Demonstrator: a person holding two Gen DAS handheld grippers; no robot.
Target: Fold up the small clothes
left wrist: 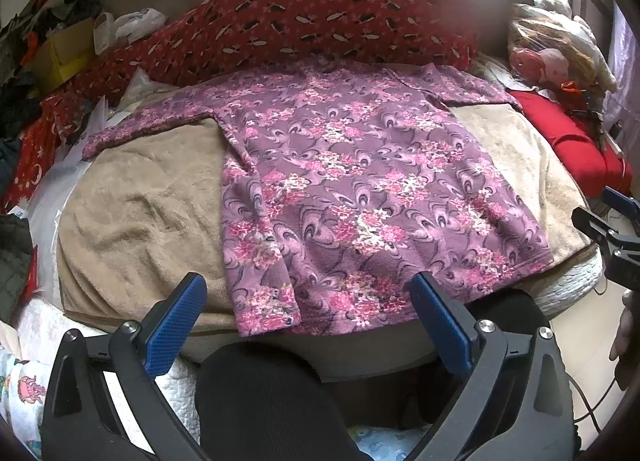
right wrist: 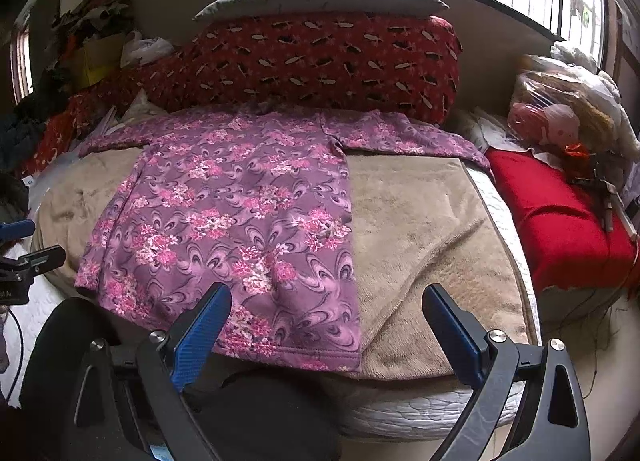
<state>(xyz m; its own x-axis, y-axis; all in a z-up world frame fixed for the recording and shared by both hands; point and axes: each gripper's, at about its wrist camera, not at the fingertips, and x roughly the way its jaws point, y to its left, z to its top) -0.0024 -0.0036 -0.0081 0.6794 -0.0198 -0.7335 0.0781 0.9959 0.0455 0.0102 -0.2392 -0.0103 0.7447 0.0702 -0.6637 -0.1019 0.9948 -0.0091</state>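
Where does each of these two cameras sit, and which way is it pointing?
Left wrist: rides the open left gripper, aimed down over the purple floral long-sleeved top; black-clad knees show, and the right gripper at the edge.
Right wrist: rides the open right gripper, facing the top's right side and the beige fleece blanket.
Shared: top, blanket, red patterned pillow.

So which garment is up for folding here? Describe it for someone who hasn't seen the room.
Find the beige blanket covering the bed. Spread flat on it, sleeves out, lies a long-sleeved top. It is purple with pink flower clusters, unlike the red patterned bedding behind it.
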